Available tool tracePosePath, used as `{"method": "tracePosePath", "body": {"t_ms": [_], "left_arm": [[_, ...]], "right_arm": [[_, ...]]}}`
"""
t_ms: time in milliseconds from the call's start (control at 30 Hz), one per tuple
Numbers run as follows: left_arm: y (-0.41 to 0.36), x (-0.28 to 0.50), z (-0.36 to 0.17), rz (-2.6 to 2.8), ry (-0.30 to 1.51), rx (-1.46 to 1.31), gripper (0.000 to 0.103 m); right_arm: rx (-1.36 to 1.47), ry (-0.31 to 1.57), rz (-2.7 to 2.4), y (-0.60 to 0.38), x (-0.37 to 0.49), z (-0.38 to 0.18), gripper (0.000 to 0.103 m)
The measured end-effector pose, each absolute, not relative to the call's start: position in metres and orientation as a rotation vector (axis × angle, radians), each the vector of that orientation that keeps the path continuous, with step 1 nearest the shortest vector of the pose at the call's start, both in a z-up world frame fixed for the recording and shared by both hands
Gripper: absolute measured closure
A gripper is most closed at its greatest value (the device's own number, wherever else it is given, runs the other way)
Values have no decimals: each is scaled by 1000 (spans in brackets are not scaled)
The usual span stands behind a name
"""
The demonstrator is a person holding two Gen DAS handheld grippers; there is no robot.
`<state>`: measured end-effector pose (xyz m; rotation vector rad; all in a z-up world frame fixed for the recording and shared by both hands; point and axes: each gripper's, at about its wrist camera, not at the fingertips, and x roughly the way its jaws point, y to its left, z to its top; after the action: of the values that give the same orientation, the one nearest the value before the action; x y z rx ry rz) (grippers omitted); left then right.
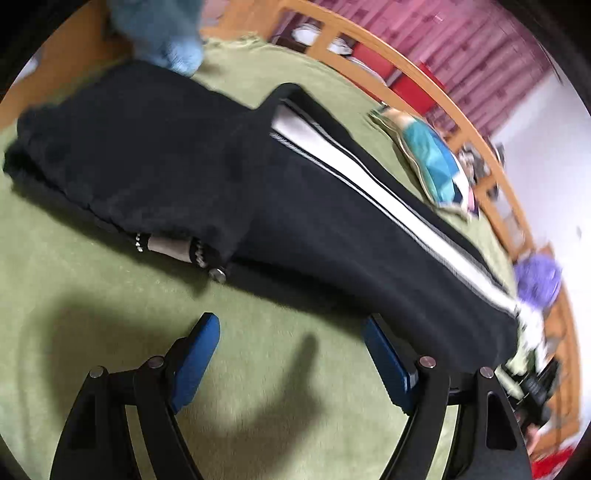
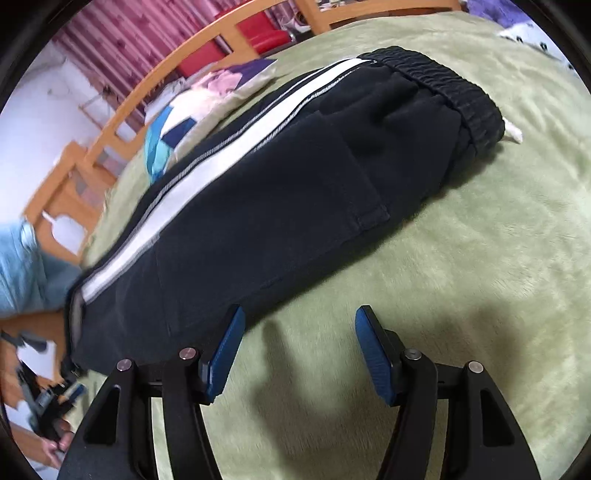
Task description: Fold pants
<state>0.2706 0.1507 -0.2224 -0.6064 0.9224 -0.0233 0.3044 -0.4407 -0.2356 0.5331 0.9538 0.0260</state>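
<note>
Black pants with a white side stripe lie folded lengthwise on a green blanket. In the left wrist view a leg end is folded back over the pants, with a drawstring tip poking out below it. My left gripper hovers open just in front of the pants' near edge, nothing between its blue pads. In the right wrist view the pants run from the elastic waistband down to the left. My right gripper is open, its left pad by the pants' near edge.
A patchwork cushion, seen also as the cushion, lies behind the pants. A wooden bed rail and red items run along the far side. A light blue cloth and a purple object sit at the blanket's edges.
</note>
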Motion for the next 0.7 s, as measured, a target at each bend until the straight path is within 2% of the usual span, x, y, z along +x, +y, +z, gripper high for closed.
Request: {"method": "tracePosePath", "body": {"t_ms": [200, 333, 433, 500, 533, 567, 600, 633, 700], "left_arm": [[165, 301, -239, -10, 921, -710, 24], [173, 320, -243, 50, 914, -769, 24], [176, 323, -238, 51, 905, -801, 24], [181, 323, -238, 58, 895, -831, 40], [184, 325, -239, 81, 916, -825, 54], [186, 327, -241, 80, 932, -821, 61], [188, 328, -240, 62, 932, -820, 66], [184, 329, -239, 62, 930, -809, 73], [180, 323, -233, 62, 933, -793, 79]], "right_arm": [[582, 922, 11, -444, 334, -243, 34], [632, 889, -5, -442, 355, -245, 26], [673, 882, -34, -441, 375, -243, 26], [706, 870, -37, -443, 382, -243, 34], [712, 865, -48, -445, 384, -244, 52], [721, 867, -51, -448, 386, -245, 66], [749, 865, -39, -451, 385, -245, 71], [772, 855, -31, -453, 382, -243, 80], [778, 825, -40, -454, 369, -233, 85]]}}
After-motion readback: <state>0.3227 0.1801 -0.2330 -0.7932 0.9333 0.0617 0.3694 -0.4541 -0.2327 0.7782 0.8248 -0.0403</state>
